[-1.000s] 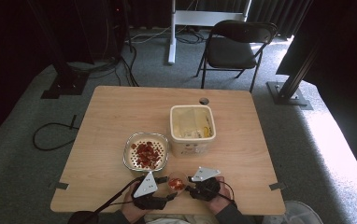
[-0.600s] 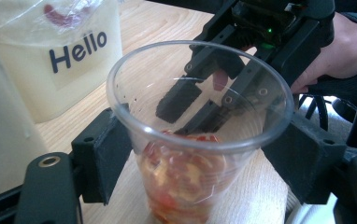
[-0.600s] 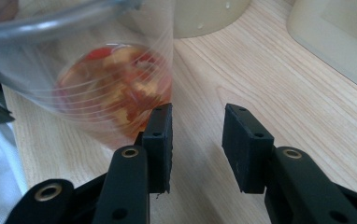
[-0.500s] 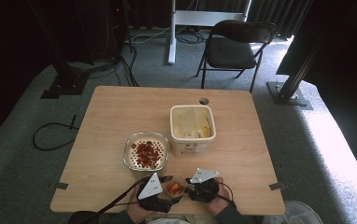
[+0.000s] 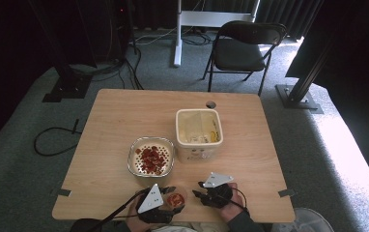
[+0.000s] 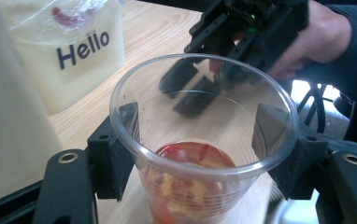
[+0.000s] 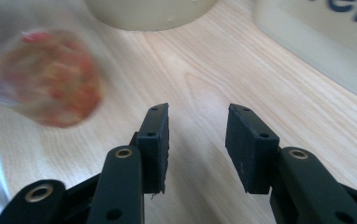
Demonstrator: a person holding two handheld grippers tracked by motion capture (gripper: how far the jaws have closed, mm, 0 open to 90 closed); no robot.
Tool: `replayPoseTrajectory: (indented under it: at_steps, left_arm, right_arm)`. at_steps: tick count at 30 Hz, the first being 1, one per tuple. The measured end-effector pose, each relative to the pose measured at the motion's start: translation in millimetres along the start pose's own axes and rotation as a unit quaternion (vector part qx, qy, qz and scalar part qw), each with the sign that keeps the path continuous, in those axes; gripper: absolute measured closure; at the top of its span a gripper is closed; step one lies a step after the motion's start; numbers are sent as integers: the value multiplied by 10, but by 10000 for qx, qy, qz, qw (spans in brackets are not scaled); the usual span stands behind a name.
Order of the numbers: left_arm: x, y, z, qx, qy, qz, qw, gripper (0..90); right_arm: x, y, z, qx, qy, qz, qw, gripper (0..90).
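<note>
Cup clamped in left gripper; right gripper parted, empty, near; tub, bowl behind

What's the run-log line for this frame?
left gripper: shut on clear cup, red pieces inside | right gripper: open, empty, beside cup | strainer bowl, Hello tub: on table

Clear plastic cup, upright at the table's near edge, holding red and pale food pieces at its bottom.
</note>
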State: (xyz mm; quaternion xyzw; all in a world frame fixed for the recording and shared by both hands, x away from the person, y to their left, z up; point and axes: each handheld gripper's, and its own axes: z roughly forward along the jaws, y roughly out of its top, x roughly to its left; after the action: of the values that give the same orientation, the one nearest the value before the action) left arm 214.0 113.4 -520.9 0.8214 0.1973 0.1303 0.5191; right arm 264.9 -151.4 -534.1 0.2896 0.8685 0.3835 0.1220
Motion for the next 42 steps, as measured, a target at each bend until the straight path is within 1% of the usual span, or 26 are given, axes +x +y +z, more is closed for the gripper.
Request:
replayPoseTrajectory:
  at_steps: [4,6,10,12,15,18,20,22,25,33,35,39,40,41,42]
  left_arm:
    - [14,-15,-189,-24,140,-43,9999,338]
    - [25,-12,-306,-44,258,-50,9996,340]
    - [50,20,-565,-190,528,-85,9984,341]
    - [77,42,-693,-315,645,-168,9973,342]
    - [98,64,-859,-453,900,-290,9945,343]
    - [123,79,-993,-546,1105,-333,9918,345]
    - [158,98,-1063,-514,1195,-310,9910,345]
    - [192,108,-1125,-529,1264,-349,9899,345]
    - [226,115,-1212,-530,1370,-365,9885,345]
    - [339,100,-1428,-616,1691,-445,9827,345]
    - [377,94,-1485,-670,1789,-498,9803,345]
    - [455,108,-1581,-713,2018,-496,9756,345]
    - [455,108,-1581,-713,2018,-496,9756,346]
    - [512,121,-1629,-770,2080,-538,9736,346]
    - [537,125,-1646,-787,2131,-540,9724,346]
  right_arm:
    - [-49,-11,-32,-48,-88,74,9999,584]
    - [-69,-17,-45,-72,-129,100,9998,581]
    - [-113,-25,-66,-91,-202,176,9996,580]
    - [-133,-29,-76,-98,-244,201,9995,580]
    - [-161,-36,-93,-129,-289,234,9992,580]
    - [-212,-44,-111,-162,-361,296,9988,578]
    - [-259,-52,-127,-182,-436,355,9982,577]
    - [-309,-66,-152,-193,-550,405,9975,577]
    - [-388,-91,-194,-246,-660,519,9962,575]
    - [-526,-133,-272,-311,-906,724,9928,568]
    - [-546,-139,-286,-316,-949,740,9922,568]
    - [-575,-134,-298,-295,-1039,741,9914,559]
    - [-575,-134,-298,-295,-1039,741,9914,559]
    - [-585,-131,-302,-279,-1079,725,9911,556]
    - [-617,-130,-313,-267,-1114,738,9907,548]
